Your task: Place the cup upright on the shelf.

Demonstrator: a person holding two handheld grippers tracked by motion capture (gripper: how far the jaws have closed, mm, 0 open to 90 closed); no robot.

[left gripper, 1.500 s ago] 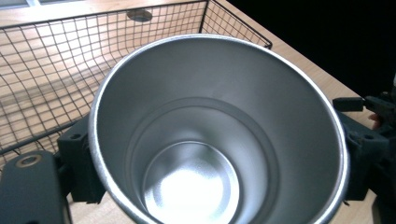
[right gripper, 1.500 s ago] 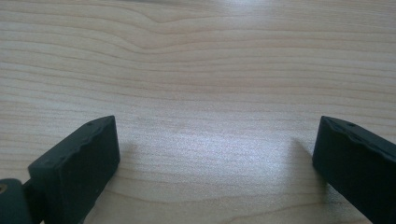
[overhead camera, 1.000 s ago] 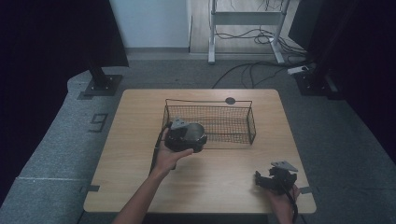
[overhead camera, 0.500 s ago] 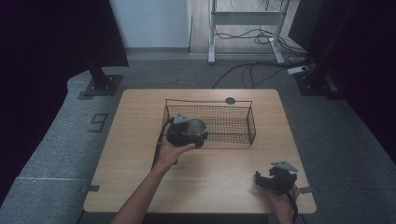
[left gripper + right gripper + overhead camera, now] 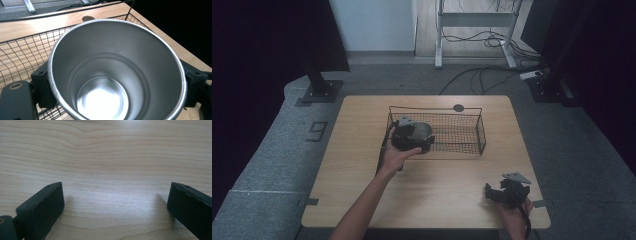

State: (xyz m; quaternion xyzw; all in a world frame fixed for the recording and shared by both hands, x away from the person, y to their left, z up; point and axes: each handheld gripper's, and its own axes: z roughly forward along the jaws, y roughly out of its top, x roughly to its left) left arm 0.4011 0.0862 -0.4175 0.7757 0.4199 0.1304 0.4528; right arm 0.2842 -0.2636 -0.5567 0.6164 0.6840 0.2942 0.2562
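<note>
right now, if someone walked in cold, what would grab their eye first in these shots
The shiny steel cup would: it sits clamped between the left gripper's jaws, its open mouth facing the camera, held at the left end of the black wire basket in the middle of the wooden table. After that, the right gripper near the table's front right corner, jaws spread wide over bare wood.

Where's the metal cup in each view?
High view: metal cup left of centre, at the wire basket's left end, in the left gripper.
Left gripper view: cup centre, between the jaws.
Right gripper view: bare wooden table.
Shared landmark: the basket.
</note>
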